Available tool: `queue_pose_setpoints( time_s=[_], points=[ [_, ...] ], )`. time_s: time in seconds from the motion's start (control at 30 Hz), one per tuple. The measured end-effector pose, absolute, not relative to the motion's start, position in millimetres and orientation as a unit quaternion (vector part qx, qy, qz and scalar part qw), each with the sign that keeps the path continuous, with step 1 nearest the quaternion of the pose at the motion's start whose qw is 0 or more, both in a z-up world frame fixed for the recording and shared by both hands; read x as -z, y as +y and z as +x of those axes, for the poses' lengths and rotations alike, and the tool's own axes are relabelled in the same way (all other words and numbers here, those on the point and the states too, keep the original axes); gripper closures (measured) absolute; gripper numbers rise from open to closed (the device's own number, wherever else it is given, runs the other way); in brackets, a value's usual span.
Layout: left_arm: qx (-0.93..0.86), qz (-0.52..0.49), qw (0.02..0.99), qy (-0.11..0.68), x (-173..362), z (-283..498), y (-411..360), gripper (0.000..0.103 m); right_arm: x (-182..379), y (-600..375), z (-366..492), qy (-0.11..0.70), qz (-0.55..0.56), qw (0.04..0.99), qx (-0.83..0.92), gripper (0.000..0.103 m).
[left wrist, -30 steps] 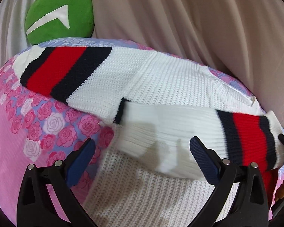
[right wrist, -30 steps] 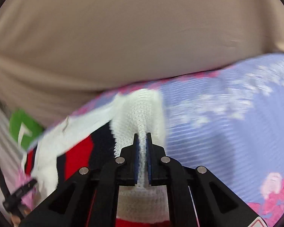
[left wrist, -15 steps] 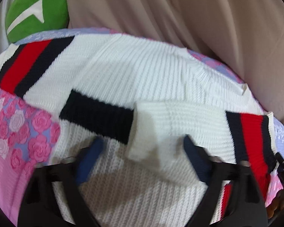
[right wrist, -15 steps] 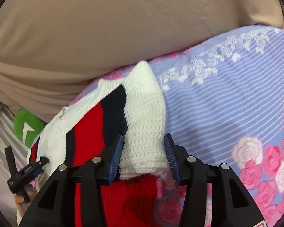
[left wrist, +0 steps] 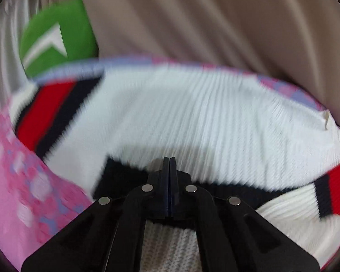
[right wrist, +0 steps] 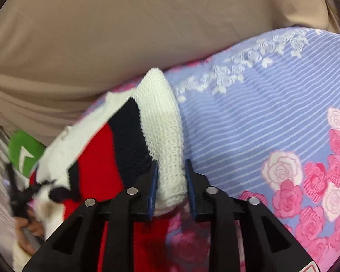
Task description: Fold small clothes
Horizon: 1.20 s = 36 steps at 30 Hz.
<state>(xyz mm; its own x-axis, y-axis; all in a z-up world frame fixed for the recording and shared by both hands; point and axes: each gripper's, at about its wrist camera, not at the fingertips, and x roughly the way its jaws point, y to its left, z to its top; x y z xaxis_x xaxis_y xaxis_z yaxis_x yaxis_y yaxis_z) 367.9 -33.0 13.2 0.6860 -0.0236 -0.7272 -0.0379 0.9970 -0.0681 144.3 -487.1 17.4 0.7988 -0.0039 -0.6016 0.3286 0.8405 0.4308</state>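
Observation:
A white knit sweater (left wrist: 192, 113) with red and navy stripes lies on a floral bedsheet (left wrist: 22, 181). My left gripper (left wrist: 169, 161) is shut on the sweater's navy-banded edge (left wrist: 124, 181), low over the body. One striped sleeve (left wrist: 47, 113) lies out at the far left. In the right wrist view my right gripper (right wrist: 171, 165) is open, its blue pads either side of the folded sleeve's white cuff (right wrist: 163, 117). The left gripper shows blurred at that view's left edge (right wrist: 20, 195).
A beige curtain (right wrist: 124, 34) hangs behind the bed. A green cushion (left wrist: 56, 36) sits at the back left. The bedsheet (right wrist: 272, 124) stretches to the right with blue stripes and pink roses.
My left gripper has moved forward over the sweater and shut on its navy-banded edge. My right gripper opened off the sleeve cuff half a second ago and stays open around it.

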Motion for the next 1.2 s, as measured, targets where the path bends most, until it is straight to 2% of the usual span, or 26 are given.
queue_pose_setpoints(
  time_s=[0.07,0.1,0.13,0.17,0.2,0.37,0.47,0.5,0.53,0.57,0.6,0.7,0.8,0.9,0.97,1.03,1.1,1.2],
  points=[
    [0.021,-0.074,0.918,0.39,-25.0,356.8,-21.1,0.099,-35.4,-484.6,133.7,0.28,0.242,0.923,0.103,0.076],
    [0.047,-0.093,0.913,0.394,-29.5,353.0,-18.0,0.084,-45.4,-483.3,129.9,0.268,0.225,0.93,0.112,0.069],
    [0.069,-0.114,0.906,0.402,-33.7,348.1,-14.2,0.056,-53.4,-482.8,129.7,0.26,0.217,0.935,0.108,0.063],
    [0.083,-0.128,0.9,0.407,-36.7,343.8,-12.5,0.042,-60.3,-481.3,131.9,0.256,0.214,0.938,0.097,0.056],
    [0.097,-0.136,0.895,0.413,-38.1,339.7,-12.3,0.028,-66.9,-477.1,136.3,0.256,0.206,0.941,0.082,0.054],
    [0.151,-0.144,0.846,0.491,-17.1,325.6,-28.5,0.019,-64.6,-436.9,165.5,0.271,0.177,0.946,0.036,0.052],
    [0.142,-0.125,0.854,0.485,-18.7,318.3,-37.4,0.021,-54.9,-420.3,167.4,0.278,0.169,0.945,0.025,0.05],
    [0.146,-0.121,0.855,0.483,-19.7,318.2,-42.4,0.039,-52.4,-417.2,168.6,0.282,0.169,0.944,0.023,0.05],
    [0.155,-0.106,0.855,0.483,-20.9,318.2,-52.5,0.072,-49.9,-415.4,169.0,0.284,0.171,0.943,0.022,0.05],
    [0.157,-0.092,0.854,0.487,-20.4,319.0,-61.9,0.088,-50.9,-414.0,167.6,0.286,0.172,0.942,0.022,0.05],
    [0.159,-0.085,0.855,0.486,-21.1,320.1,-67.8,0.094,-49.3,-414.2,168.5,0.289,0.173,0.941,0.022,0.05],
    [0.145,-0.059,0.88,0.449,-35.7,325.2,-71.9,0.096,-49.7,-412.2,168.7,0.29,0.173,0.941,0.025,0.05],
    [0.142,-0.078,0.911,0.379,-68.4,321.6,-59.1,0.098,-43.1,-408.3,178.7,0.297,0.169,0.939,0.027,0.05],
    [0.084,-0.063,0.942,0.319,-85.1,320.6,-39.4,0.098,-23.0,-404.0,192.6,0.331,0.159,0.93,0.024,0.051],
    [0.049,-0.037,0.94,0.335,-69.9,333.8,-38.7,0.098,-8.8,-403.7,200.6,0.354,0.156,0.922,0.024,0.054],
    [0.028,-0.016,0.929,0.37,-37.7,352.0,-40.9,0.098,-17.7,-404.9,199.0,0.34,0.164,0.926,0.02,0.054],
    [0.03,-0.016,0.924,0.38,-22.0,360.1,-39.2,0.098,-33.7,-409.4,196.9,0.312,0.17,0.934,0.029,0.048],
    [0.036,-0.028,0.929,0.367,-26.3,363.3,-35.8,0.098,-49.0,-417.9,203.7,0.287,0.164,0.942,0.056,0.038]
  ],
)
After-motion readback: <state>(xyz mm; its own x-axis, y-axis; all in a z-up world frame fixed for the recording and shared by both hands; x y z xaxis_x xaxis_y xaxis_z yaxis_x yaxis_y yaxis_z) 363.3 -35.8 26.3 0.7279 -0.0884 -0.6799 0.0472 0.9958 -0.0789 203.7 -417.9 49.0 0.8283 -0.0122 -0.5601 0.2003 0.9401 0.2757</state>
